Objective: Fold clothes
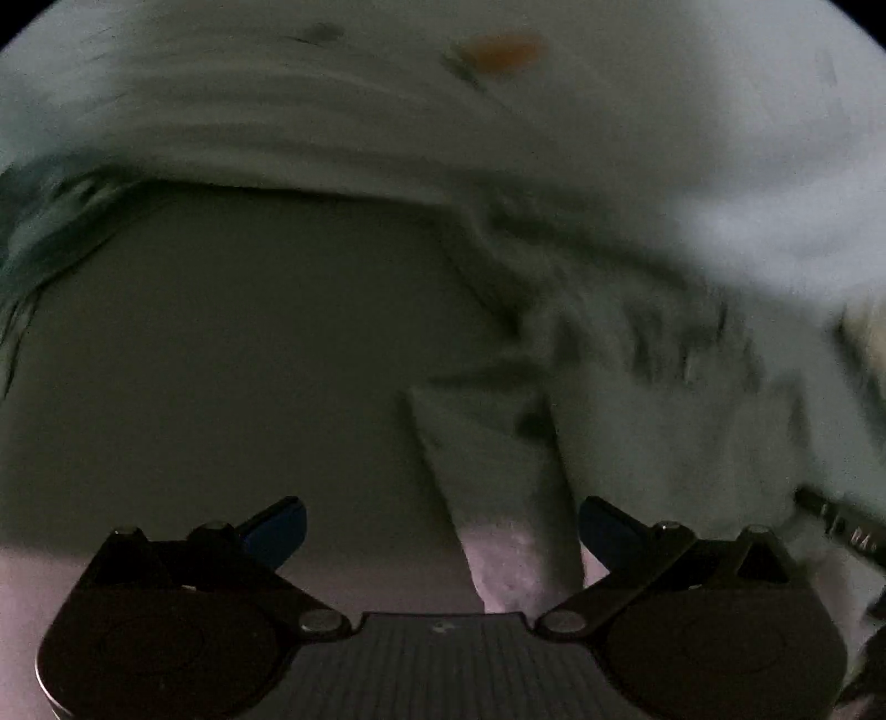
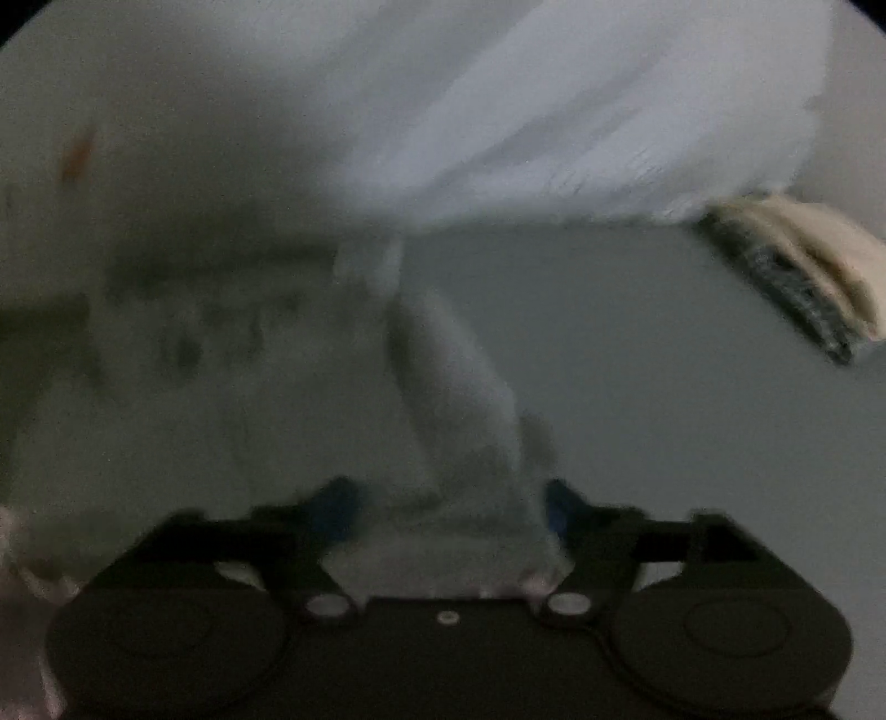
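Right wrist view: right hand-held gripper (image 2: 443,507) tilted downward, jaws wide over pale garment (image 2: 459,387).

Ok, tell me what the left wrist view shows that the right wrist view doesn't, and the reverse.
Only the left wrist view shows the left gripper, jaws open, with a dark bare surface ahead of it. Only the right wrist view shows the right gripper, jaws open with cloth between them, and a folded stack at the far right. Both show the pale garment, blurred, and an orange mark beyond it.
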The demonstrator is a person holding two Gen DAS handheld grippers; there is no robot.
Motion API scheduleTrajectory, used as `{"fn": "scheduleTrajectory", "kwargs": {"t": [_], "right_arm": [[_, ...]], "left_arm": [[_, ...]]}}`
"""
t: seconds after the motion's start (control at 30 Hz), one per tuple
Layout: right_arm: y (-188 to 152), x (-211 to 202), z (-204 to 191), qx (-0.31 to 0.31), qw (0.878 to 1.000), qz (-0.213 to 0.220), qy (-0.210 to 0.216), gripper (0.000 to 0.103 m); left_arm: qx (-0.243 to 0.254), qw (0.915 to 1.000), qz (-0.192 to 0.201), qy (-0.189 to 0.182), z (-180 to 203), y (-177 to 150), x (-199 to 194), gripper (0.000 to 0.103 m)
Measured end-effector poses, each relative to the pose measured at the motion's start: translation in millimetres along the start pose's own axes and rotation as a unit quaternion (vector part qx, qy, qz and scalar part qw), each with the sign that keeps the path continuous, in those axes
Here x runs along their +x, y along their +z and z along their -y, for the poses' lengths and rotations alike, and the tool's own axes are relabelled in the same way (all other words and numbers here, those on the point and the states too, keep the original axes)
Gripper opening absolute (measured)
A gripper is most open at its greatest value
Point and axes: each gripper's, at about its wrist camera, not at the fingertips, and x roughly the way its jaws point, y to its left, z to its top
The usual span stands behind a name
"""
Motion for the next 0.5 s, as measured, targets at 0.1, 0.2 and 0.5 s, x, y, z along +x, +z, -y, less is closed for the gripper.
{"fn": "scheduleTrajectory", "kwargs": {"t": [0.1,0.2,0.5], "right_arm": [[5,0,6,0.010,1.000,-0.007,0.010,0.088],[15,-5,15,0.008,1.000,-0.003,0.008,0.090],[101,13,29,-0.002,0.995,0.090,0.036,0.102]], "left_arm": [[0.088,0.9946,-0.018,0.051,29,-2,21,0.103],[0.095,0.9953,-0.002,0.019,26,10,15,0.103],[-0.100,0.9926,0.057,-0.040,-30,100,27,0.103]]}}
